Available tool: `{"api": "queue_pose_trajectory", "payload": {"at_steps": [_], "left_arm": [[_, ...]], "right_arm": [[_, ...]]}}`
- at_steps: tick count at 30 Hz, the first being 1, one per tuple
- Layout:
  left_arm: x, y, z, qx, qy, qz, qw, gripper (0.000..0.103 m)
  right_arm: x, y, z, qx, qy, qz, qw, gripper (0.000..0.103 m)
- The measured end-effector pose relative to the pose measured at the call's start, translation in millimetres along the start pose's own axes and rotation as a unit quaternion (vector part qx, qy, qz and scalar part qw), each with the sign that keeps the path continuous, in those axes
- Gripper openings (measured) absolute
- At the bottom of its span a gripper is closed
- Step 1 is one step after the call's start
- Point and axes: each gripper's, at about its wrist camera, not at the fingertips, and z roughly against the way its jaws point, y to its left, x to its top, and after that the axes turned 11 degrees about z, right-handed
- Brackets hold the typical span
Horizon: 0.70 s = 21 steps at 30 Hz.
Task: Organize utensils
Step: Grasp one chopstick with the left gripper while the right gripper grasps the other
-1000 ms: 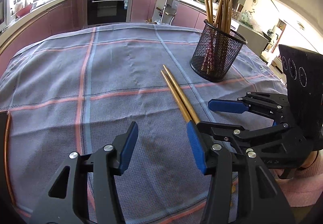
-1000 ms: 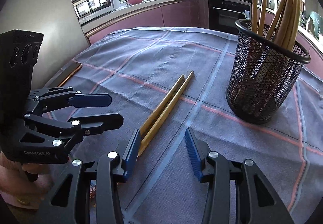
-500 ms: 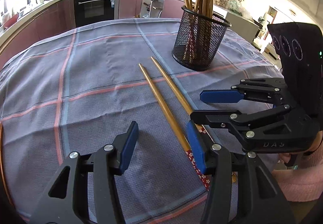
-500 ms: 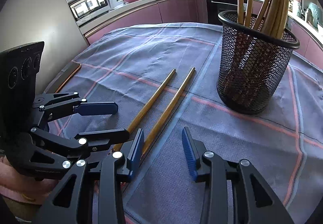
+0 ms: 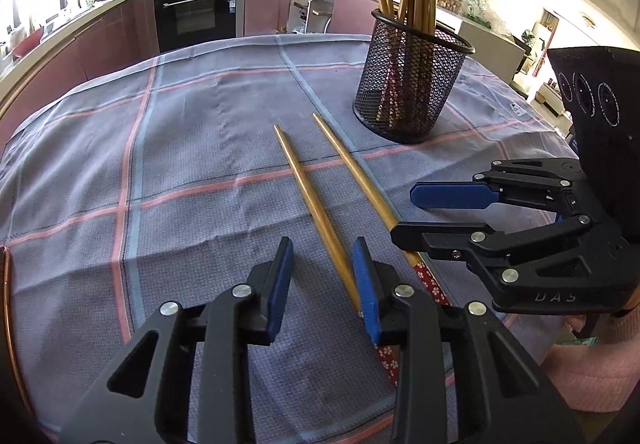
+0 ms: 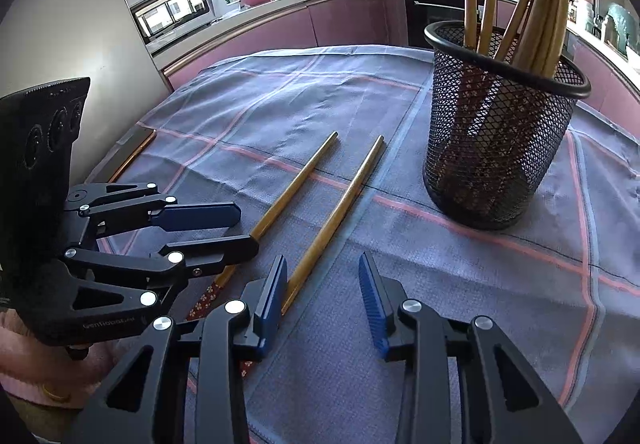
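Chopsticks, two of them, lie loose on the checked cloth (image 5: 192,148) over the counter, near the black mesh holder (image 5: 408,84) that already stands upright with a bunch of others in it, so these two look like the last to be gathered. The left chopstick (image 5: 316,212) and the right chopstick (image 5: 356,176) run side by side but apart, thin tips toward the holder and thick ends toward the person, which puts the ends within reach of both tools at once. The left claw (image 5: 322,280) is closing, its blue pads either side of the left chopstick's thick end; the stick sits close against the right-hand pad, with clear cloth between it and the other pad, so nothing is gripped yet. The right claw (image 6: 322,292) stands partly open over the right chopstick (image 6: 336,220)'s near end, which disappears beside its left pad; whether that pad touches the wood I cannot tell, and nothing is clamped. My reading is that each claw is lined up on its own stick for a paired pick-up. The left wrist view shows the red flowered end of the right chopstick passing under the right claw (image 5: 440,216), and a pink sleeve (image 5: 592,356) behind it. The right wrist view shows instead the left claw (image 6: 224,228) from the side, low over the cloth, a red patterned end poking out beneath it, and the holder (image 6: 500,140) well clear of both sticks.
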Motion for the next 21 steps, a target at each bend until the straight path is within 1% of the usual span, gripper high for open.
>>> {"api": "queue_pose_trajectory", "payload": {"at_steps": [5, 10, 11, 13, 18, 21], "left_arm": [[10.3, 0.6, -8.5, 0.002, 0.001, 0.004, 1.0, 0.03], [19.9, 3.2, -16.0, 0.007, 0.003, 0.008, 0.9999, 0.018], [21.2, 3.9, -17.0, 0.007, 0.004, 0.009, 0.9999, 0.017], [23.9, 4.6, -19.1, 0.008, 0.003, 0.013, 0.9999, 0.014], [26.4, 5.8, -21.1, 0.009, 0.0, 0.028, 0.9996, 0.011], [26.7, 6.3, -20.9, 0.01, -0.002, 0.037, 0.9993, 0.01]], "right_arm": [[9.1, -1.5, -7.9, -0.015, 0.0, 0.002, 1.0, 0.035], [16.3, -3.7, -14.6, -0.017, -0.001, 0.003, 1.0, 0.035], [17.1, -4.4, -15.6, -0.017, -0.002, 0.002, 1.0, 0.034], [18.5, -6.3, -17.0, -0.019, -0.004, -0.001, 1.0, 0.03], [18.2, -13.6, -17.7, -0.012, -0.01, -0.022, 1.0, 0.016], [16.4, -16.9, -16.7, -0.003, -0.013, -0.033, 0.999, 0.013]]}}
